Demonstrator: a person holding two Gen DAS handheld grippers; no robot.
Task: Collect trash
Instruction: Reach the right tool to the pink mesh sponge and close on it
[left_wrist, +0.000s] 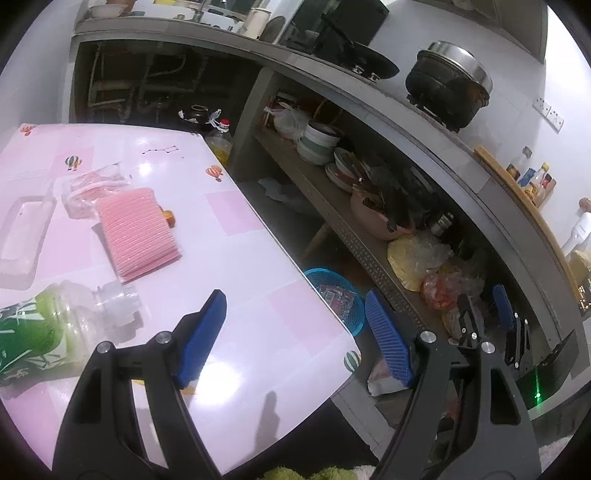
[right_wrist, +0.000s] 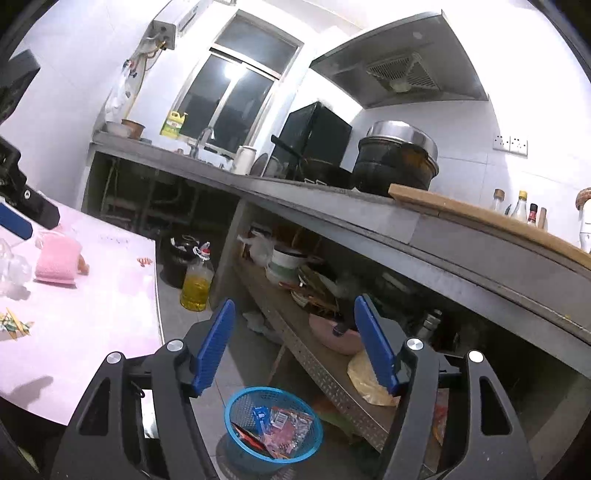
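Note:
My left gripper is open and empty above the near right part of the pink table. On the table lie a clear bottle with a green label, a pink ribbed pack, crumpled clear plastic and a clear tray. A blue basket holding wrappers stands on the floor beside the table; it also shows in the left wrist view. My right gripper is open and empty above the basket. A small colourful wrapper lies on the table.
A grey counter with a lower shelf of bowls and bags runs along the right. A yellow oil bottle and a dark pot stand on the floor under it. A black pot sits on the stove.

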